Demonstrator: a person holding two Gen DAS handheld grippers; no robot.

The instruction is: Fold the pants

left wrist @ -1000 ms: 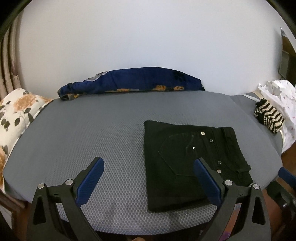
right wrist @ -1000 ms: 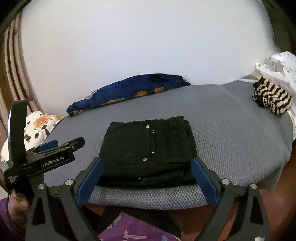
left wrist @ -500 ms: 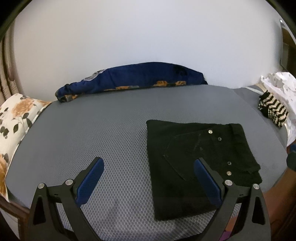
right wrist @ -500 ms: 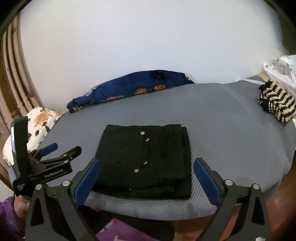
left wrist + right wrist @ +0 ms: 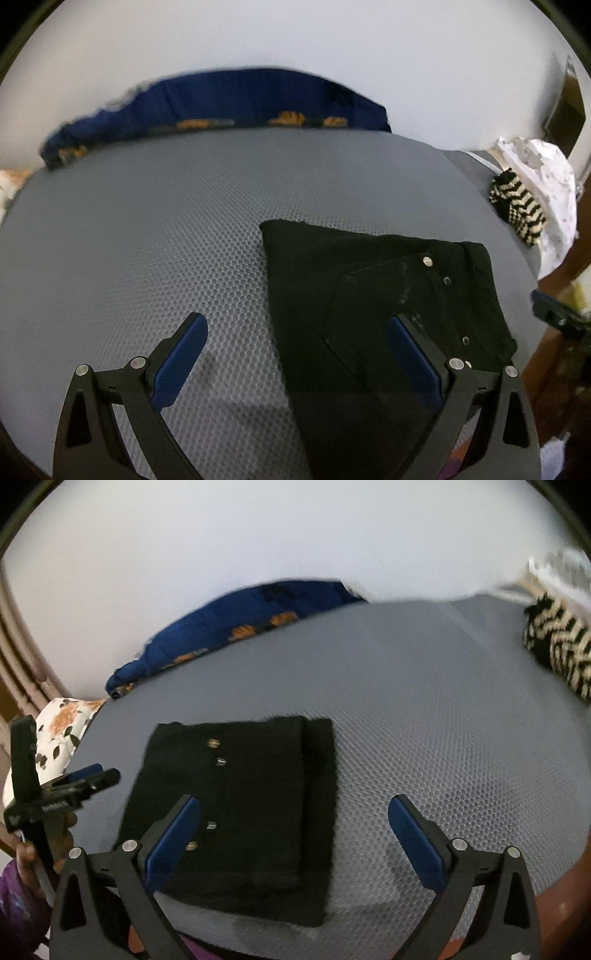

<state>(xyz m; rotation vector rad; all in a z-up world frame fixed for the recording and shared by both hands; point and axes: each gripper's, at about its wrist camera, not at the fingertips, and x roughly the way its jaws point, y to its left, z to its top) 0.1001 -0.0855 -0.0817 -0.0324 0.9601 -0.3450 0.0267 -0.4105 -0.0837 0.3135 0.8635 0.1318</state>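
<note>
The black pants (image 5: 373,295) lie folded into a flat rectangle on the grey mesh mattress (image 5: 147,240), metal buttons facing up. My left gripper (image 5: 297,354) is open and empty, hovering over the pants' left edge. In the right wrist view the pants (image 5: 243,812) lie at lower left. My right gripper (image 5: 293,834) is open and empty above their right edge. The left gripper (image 5: 55,797) also shows there, at the far left, held in a hand.
A blue floral cloth (image 5: 221,107) lies along the back wall. A striped black-and-cream knit item (image 5: 517,210) and a white cloth (image 5: 543,184) sit at the right end. A floral pillow (image 5: 59,731) lies at the left end. The mattress front edge is close below both grippers.
Both grippers have moved forward and down over the mattress, closer to the folded pants. The pants have not moved. Both grippers stay open.
</note>
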